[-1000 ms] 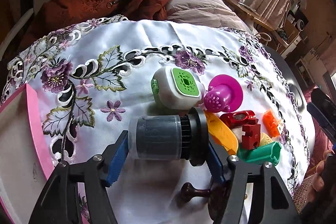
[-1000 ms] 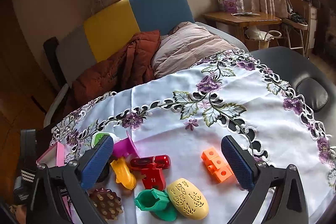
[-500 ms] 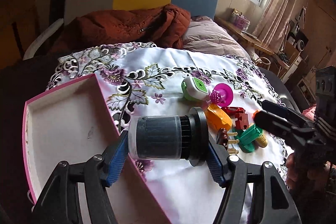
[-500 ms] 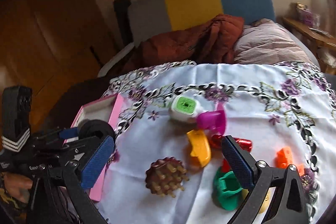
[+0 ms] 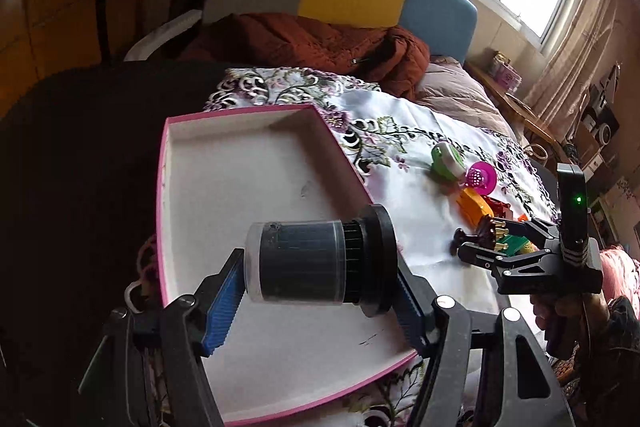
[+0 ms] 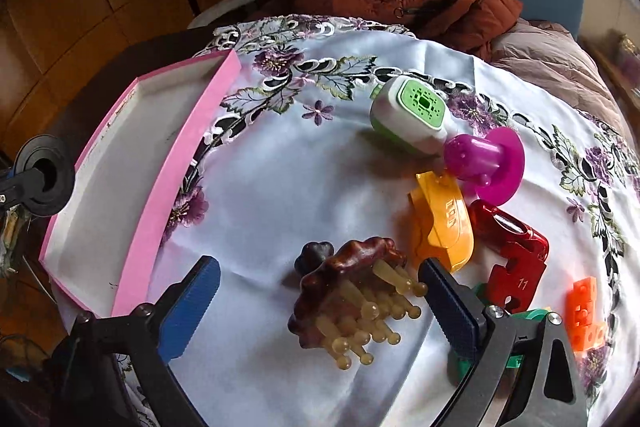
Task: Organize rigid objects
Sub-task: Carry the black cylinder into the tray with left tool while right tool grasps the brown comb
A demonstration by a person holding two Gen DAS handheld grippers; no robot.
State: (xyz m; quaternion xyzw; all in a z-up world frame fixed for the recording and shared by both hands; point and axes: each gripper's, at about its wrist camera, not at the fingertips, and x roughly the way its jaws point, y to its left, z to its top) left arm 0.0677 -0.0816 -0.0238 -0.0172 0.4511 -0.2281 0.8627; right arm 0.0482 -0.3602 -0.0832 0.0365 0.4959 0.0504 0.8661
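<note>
My left gripper (image 5: 320,301) is shut on a dark cylindrical jar with a black cap (image 5: 316,261), holding it sideways above the pink-rimmed white tray (image 5: 240,187). The jar's cap also shows at the left edge of the right wrist view (image 6: 44,181). My right gripper (image 6: 320,303) is open, its fingers on either side of a brown scalp massager with yellowish prongs (image 6: 352,291) lying on the embroidered tablecloth (image 6: 280,187). The right gripper shows in the left wrist view (image 5: 472,247) over the toy pile.
On the cloth lie a white-green device (image 6: 412,115), a magenta plunger-shaped toy (image 6: 484,163), an orange piece (image 6: 444,223), a red piece (image 6: 516,255), an orange brick (image 6: 582,311) and a green piece (image 6: 520,319). A rust jacket (image 6: 400,3) and a chair stand behind.
My left gripper has carried the jar left, from over the cloth to above the tray. My right gripper has moved down and closer, and now straddles the brown massager.
</note>
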